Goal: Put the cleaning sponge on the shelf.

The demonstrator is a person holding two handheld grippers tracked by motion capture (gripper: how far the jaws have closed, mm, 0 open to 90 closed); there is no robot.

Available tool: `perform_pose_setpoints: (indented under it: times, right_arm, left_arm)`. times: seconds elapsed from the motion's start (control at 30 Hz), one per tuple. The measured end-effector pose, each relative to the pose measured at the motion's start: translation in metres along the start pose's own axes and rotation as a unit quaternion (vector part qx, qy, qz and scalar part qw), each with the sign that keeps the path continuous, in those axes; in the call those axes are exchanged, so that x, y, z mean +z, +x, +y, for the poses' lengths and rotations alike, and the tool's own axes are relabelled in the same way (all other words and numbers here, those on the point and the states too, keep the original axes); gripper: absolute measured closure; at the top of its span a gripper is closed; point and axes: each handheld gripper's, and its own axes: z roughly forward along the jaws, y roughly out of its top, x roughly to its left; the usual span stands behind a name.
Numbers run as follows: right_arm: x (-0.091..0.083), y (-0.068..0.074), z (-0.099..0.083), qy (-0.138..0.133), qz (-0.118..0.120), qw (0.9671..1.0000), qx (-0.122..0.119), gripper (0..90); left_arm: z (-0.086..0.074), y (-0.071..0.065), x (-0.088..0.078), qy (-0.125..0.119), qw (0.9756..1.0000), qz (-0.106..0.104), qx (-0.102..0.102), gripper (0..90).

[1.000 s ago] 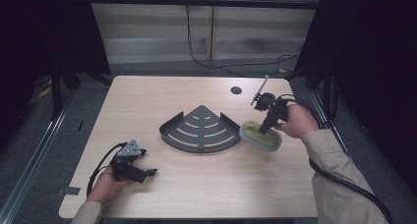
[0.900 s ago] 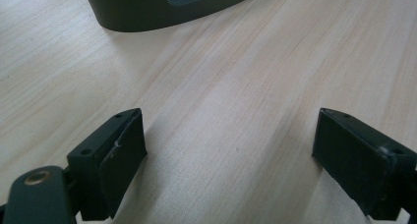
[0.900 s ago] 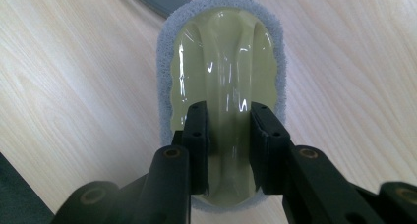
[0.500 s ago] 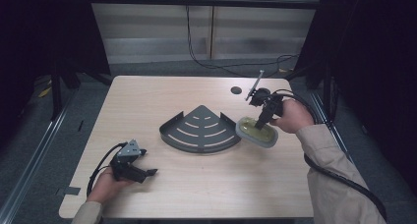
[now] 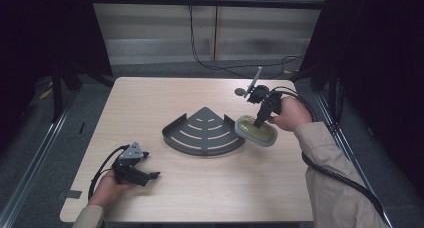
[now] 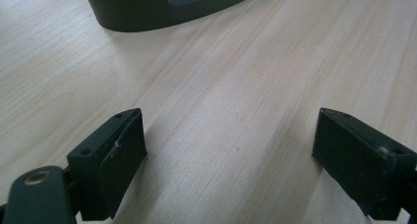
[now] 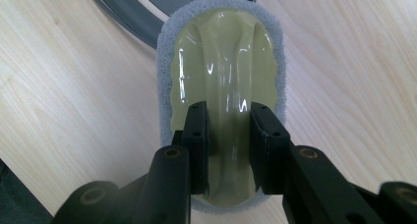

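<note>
The right gripper (image 5: 261, 122) has its jaws closed on the raised central ridge of a pale green scrubbing pad (image 5: 256, 130), an oval with a glossy plastic top and a grey fuzzy rim. In the right gripper view the two black jaws press on either side of that ridge (image 7: 229, 111), and the pad's far end overlaps the edge of a dark grey corner shelf (image 7: 147, 13). In the high view the pad sits at the right of the table's middle, tilted, just beside the right corner of the fan-shaped shelf (image 5: 204, 133); whether it touches the shelf or the table (image 5: 150, 98) cannot be told. The shelf lies flat at the table's centre, with curved slots in its floor and a low wall along its near arc.

The left gripper (image 5: 152, 176) rests near the front left of the table, held in the person's left hand (image 5: 107, 190), well apart from the shelf. Its jaws stand wide apart with only bare wood between them in the left gripper view (image 6: 228, 150).

No brand, label or writing can be read on the pad, the shelf or the grippers.
</note>
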Motion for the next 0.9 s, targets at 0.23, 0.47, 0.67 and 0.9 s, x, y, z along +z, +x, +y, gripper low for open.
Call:
perform_pose_setpoints:
  times: [0.23,0.47,0.67,0.9]
  right_arm:
    - [0.000,0.001,0.007,-0.003,0.000,1.0000,0.000,71.5]
    - [0.001,0.003,0.014,-0.004,0.001,1.0000,0.002,71.5]
    - [0.003,0.005,0.020,-0.006,0.000,1.0000,0.003,71.5]
    - [0.008,0.004,0.026,-0.003,0.003,1.0000,0.005,71.5]
  left_arm:
    - [0.000,0.000,0.000,0.000,1.0000,0.001,0.001,12.0]
    - [0.000,0.000,0.000,0.000,1.0000,0.001,0.001,12.1]
    - [0.000,0.000,0.000,0.000,1.0000,0.001,0.001,12.1]
    - [0.000,0.000,0.000,0.000,1.0000,0.000,0.000,12.0]
